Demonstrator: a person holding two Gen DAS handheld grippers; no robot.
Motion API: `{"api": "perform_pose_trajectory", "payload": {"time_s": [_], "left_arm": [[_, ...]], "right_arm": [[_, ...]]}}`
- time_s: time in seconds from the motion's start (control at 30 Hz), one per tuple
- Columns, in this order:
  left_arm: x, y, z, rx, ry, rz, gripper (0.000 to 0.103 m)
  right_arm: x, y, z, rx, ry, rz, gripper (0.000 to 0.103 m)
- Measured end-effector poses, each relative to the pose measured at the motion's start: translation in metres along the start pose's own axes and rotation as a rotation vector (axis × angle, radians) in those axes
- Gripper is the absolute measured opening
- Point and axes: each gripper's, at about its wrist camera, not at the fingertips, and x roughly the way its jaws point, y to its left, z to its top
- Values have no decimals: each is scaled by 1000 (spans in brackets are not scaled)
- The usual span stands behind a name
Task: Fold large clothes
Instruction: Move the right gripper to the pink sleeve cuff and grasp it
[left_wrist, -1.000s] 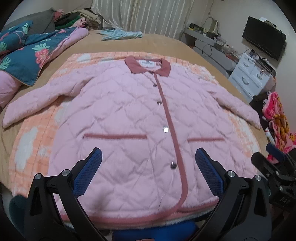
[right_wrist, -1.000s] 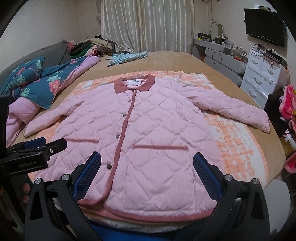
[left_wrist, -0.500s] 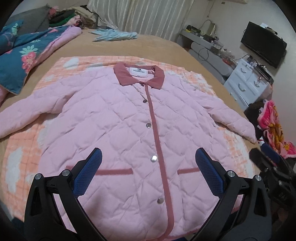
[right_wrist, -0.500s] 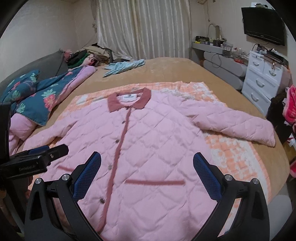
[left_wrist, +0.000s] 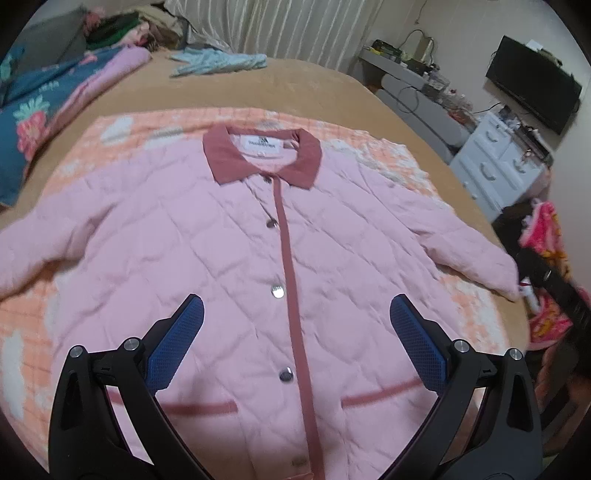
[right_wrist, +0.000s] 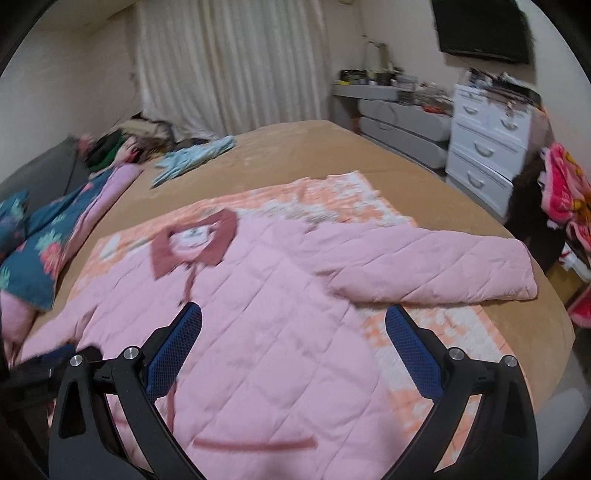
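A pink quilted jacket (left_wrist: 207, 251) with a dark pink collar (left_wrist: 225, 158) lies flat, buttoned, front up, sleeves spread, on an orange and white checked blanket (left_wrist: 122, 129). My left gripper (left_wrist: 295, 310) is open and empty, held above the jacket's middle over the button placket. My right gripper (right_wrist: 293, 317) is open and empty above the jacket's (right_wrist: 273, 332) right half, near the armpit. The right sleeve (right_wrist: 443, 266) lies straight out to the right. The right gripper's body shows at the left wrist view's right edge (left_wrist: 554, 284).
The bed (left_wrist: 314, 92) has a tan cover. A blue floral quilt (left_wrist: 26, 125) and a clothes pile (right_wrist: 122, 144) lie at the far left. A light blue garment (left_wrist: 218, 61) lies near the curtain. White drawers (right_wrist: 484, 147) and bright fabric (right_wrist: 565, 199) stand at the right.
Both grippers have moved forward over the jacket, towards the collar. The right gripper has also swung right, towards the right sleeve. Both stay open.
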Motion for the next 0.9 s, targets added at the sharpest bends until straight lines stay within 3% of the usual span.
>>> {"api": "perform_pose_trajectory", "payload": {"time_s": [0.3,0.9], "left_arm": [[33,-30,30,25,10,3,95],[120,-90,47,73,71,10,95]], "right_arm": [[41,-57,42,130,-5,-74,99],[98,-204,24,410,49,-266,99]]}}
